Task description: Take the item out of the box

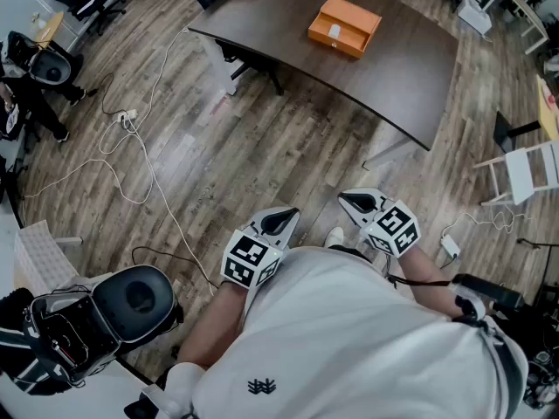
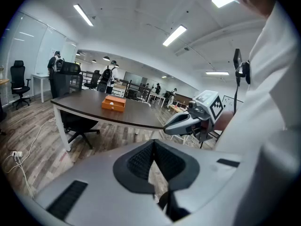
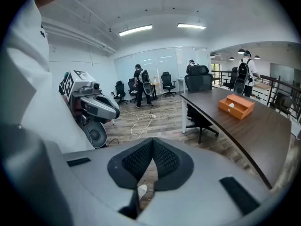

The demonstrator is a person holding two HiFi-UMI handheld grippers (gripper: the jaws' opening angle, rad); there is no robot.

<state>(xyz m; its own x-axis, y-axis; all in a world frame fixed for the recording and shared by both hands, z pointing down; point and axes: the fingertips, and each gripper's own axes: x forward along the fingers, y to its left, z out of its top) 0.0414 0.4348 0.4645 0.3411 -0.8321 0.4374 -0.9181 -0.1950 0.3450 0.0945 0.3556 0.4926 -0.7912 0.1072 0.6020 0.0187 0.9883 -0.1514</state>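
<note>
An orange box lies on the dark curved table far ahead of me, with a small white item showing in its open front. The same orange box appears small in the left gripper view and as the orange box in the right gripper view. My left gripper and right gripper are held close to my body, well short of the table. Both are shut with nothing between their jaws. In its own view the left gripper has its pads meeting; the right gripper too.
White cables and a power strip trail over the wooden floor at left. A black office chair stands at lower left, a white chair at right. People stand by desks in the background.
</note>
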